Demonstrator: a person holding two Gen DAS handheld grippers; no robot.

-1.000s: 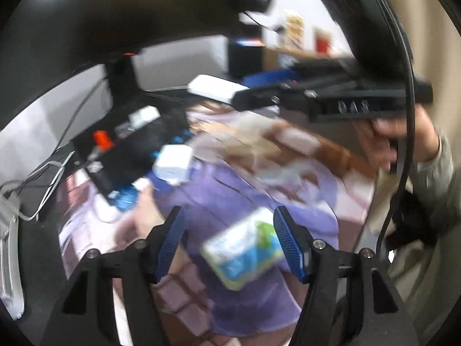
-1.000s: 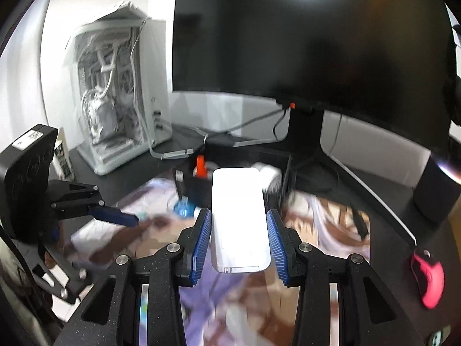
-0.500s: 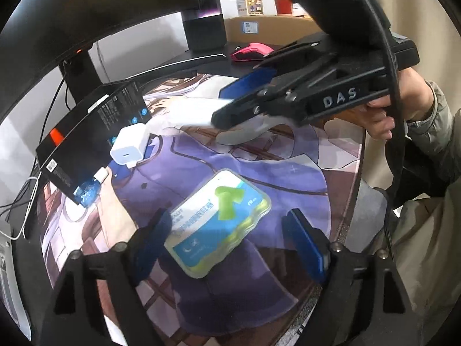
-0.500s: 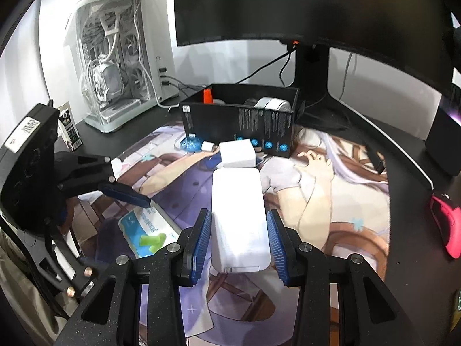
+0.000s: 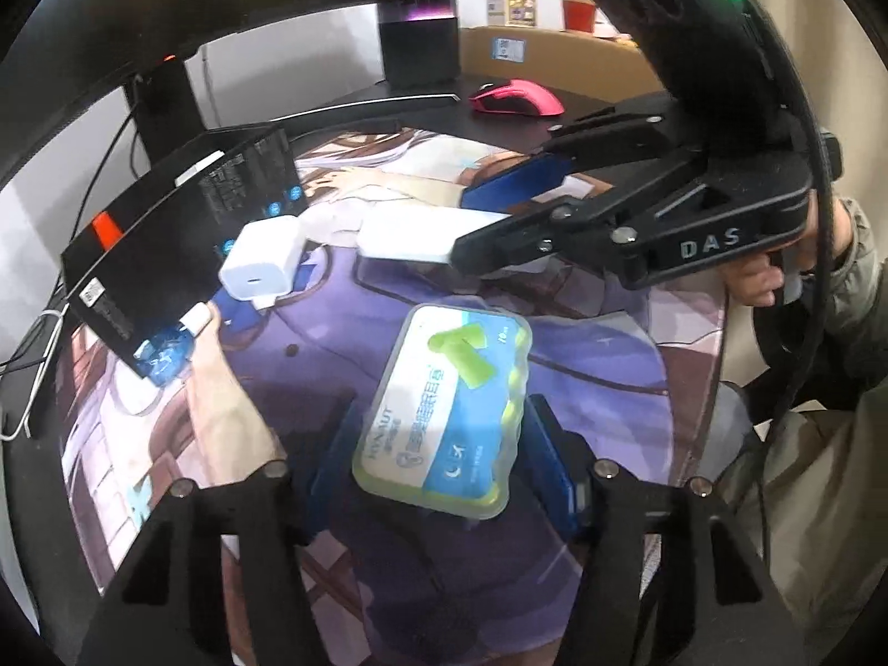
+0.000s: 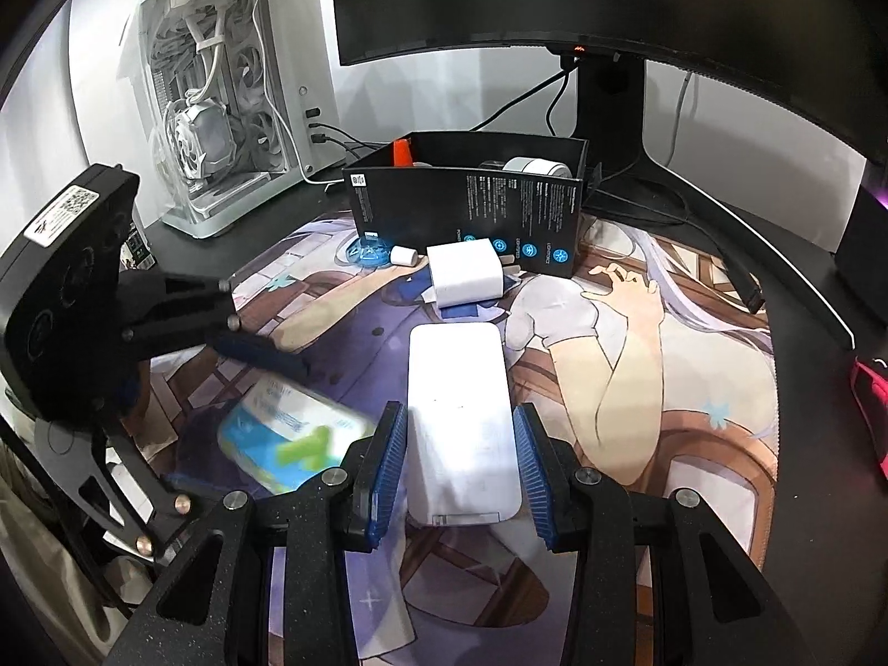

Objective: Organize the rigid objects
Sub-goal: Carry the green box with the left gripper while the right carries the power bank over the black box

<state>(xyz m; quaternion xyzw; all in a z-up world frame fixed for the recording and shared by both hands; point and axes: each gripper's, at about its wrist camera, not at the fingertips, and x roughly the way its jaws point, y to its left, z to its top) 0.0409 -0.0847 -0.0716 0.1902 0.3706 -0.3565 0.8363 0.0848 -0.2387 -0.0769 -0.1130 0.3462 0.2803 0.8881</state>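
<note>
The left gripper (image 5: 438,460) had the earplug pack (image 5: 444,410) between its blue pads (image 5: 546,463); its jaws had just been closing, and whether the pads pressed the pack could not be told; the pack's long axis ran away from the gripper, tilted a little right; it sat near the front edge of the printed desk mat (image 5: 610,366).

The right gripper (image 6: 458,460) was clamped tight on the flat white device (image 6: 458,416), long axis straight ahead, pointing at the open black box (image 6: 466,205) at the mat's back edge; a white charger (image 6: 463,272) lay against that box's front wall, directly between device and box.

Both grippers slanted downward; the right was judged nearer the box.
</note>
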